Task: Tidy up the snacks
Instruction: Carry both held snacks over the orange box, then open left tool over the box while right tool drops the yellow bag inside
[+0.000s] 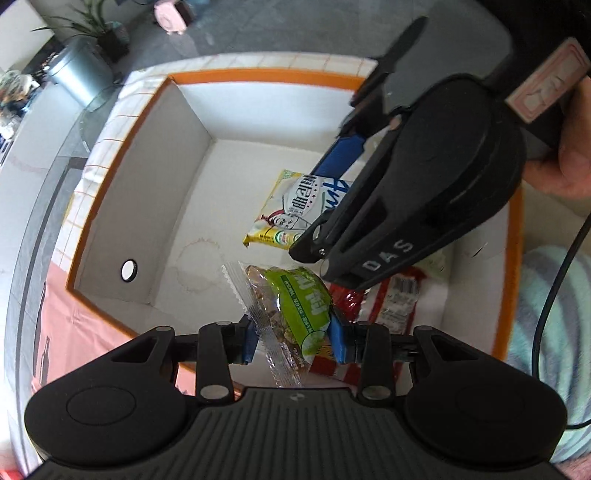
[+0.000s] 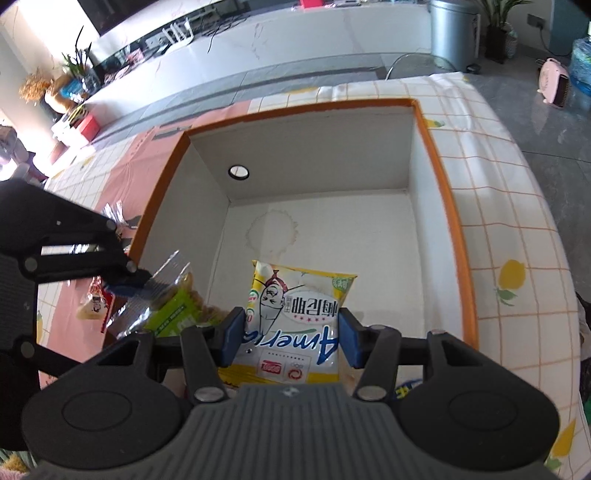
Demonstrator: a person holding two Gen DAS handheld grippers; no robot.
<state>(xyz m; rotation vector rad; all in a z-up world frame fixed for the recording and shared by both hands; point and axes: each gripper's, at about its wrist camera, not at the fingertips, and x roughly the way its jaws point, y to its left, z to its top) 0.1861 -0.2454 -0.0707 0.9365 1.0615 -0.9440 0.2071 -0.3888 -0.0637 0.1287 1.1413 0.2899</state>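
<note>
My left gripper [image 1: 293, 341] is shut on a green-labelled clear snack packet [image 1: 291, 310] and holds it over the near edge of the white box with an orange rim [image 1: 258, 75]. My right gripper [image 2: 290, 341] is shut on a yellow and white chip bag [image 2: 295, 317] and holds it over the box floor. The right gripper also shows in the left wrist view [image 1: 347, 155], with the chip bag [image 1: 291, 210] in it. A red and white packet [image 1: 384, 299] lies in the box under the grippers. The green packet also shows in the right wrist view [image 2: 173, 306].
The box [image 2: 454, 221] stands on a table with a pink and checked cloth [image 2: 509, 206]. More snack packets [image 2: 94, 299] lie on the cloth left of the box. The box wall has a round hole [image 2: 238, 171]. A metal bin [image 2: 454, 33] stands beyond the table.
</note>
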